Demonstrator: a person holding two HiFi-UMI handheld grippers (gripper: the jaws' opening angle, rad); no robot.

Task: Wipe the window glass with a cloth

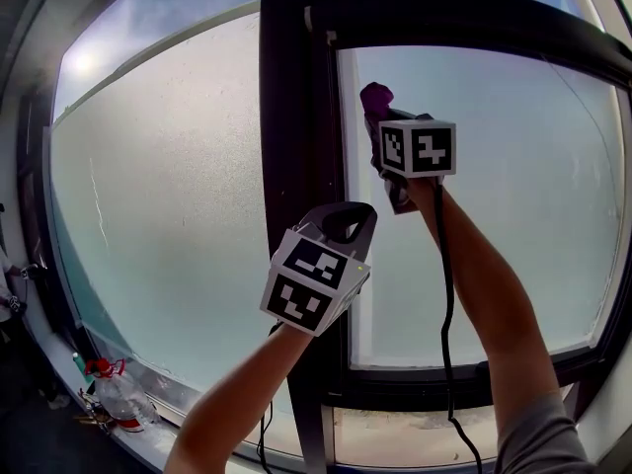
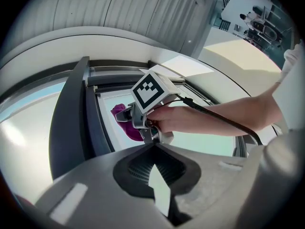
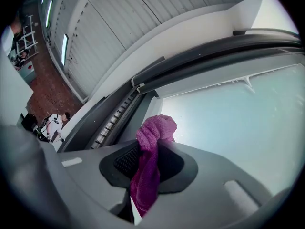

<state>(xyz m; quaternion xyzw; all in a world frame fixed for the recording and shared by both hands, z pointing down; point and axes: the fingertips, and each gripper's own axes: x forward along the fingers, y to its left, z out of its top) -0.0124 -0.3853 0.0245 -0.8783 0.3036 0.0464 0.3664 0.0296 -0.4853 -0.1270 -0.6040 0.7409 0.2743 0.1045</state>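
Observation:
A magenta cloth [image 1: 376, 97] is pressed against the frosted right pane [image 1: 494, 225] near its upper left corner. My right gripper [image 1: 381, 118] is shut on it; in the right gripper view the cloth [image 3: 155, 133] bunches out past the gripper [image 3: 152, 147] against the glass [image 3: 228, 123]. My left gripper [image 1: 348, 217] hangs lower, in front of the dark centre post [image 1: 288, 117], shut with nothing in it. The left gripper view looks past its shut tips [image 2: 154, 148] at the right gripper's marker cube [image 2: 152, 90] and the cloth [image 2: 126, 123].
A second frosted pane [image 1: 168, 215] fills the left side. On the sill [image 1: 207, 408] at lower left stands a plastic bottle [image 1: 111, 391] with small clutter. A black cable [image 1: 443, 304] hangs from the right gripper along the arm. The dark frame [image 1: 464, 18] borders the pane above.

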